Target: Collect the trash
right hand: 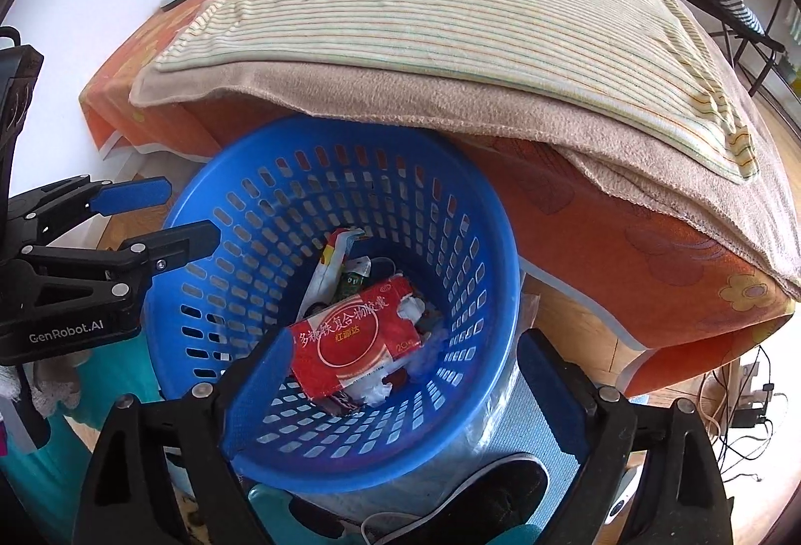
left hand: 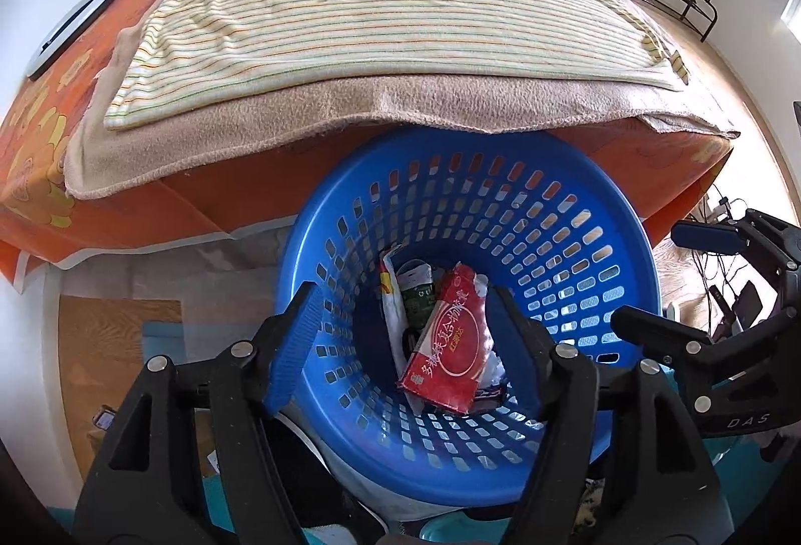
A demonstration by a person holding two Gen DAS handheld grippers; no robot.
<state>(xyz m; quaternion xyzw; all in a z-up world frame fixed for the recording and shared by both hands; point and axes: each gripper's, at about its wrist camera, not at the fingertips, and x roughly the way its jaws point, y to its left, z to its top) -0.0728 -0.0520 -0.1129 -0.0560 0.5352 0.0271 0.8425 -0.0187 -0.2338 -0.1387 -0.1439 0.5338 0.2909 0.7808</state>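
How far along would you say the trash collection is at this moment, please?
Done: a red cardboard box and crumpled wrappers lie inside the blue perforated plastic basket. In hand: nothing; the left tool and right tool hang open above it. Left: no loose trash shows on the striped blanket.

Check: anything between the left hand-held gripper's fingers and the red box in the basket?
Nothing in between: left hand-held gripper is open above the blue basket; the red box lies on the trash below, clearest in the left wrist view.

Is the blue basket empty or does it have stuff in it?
Not empty. The blue basket holds a red box and wrappers at its bottom.
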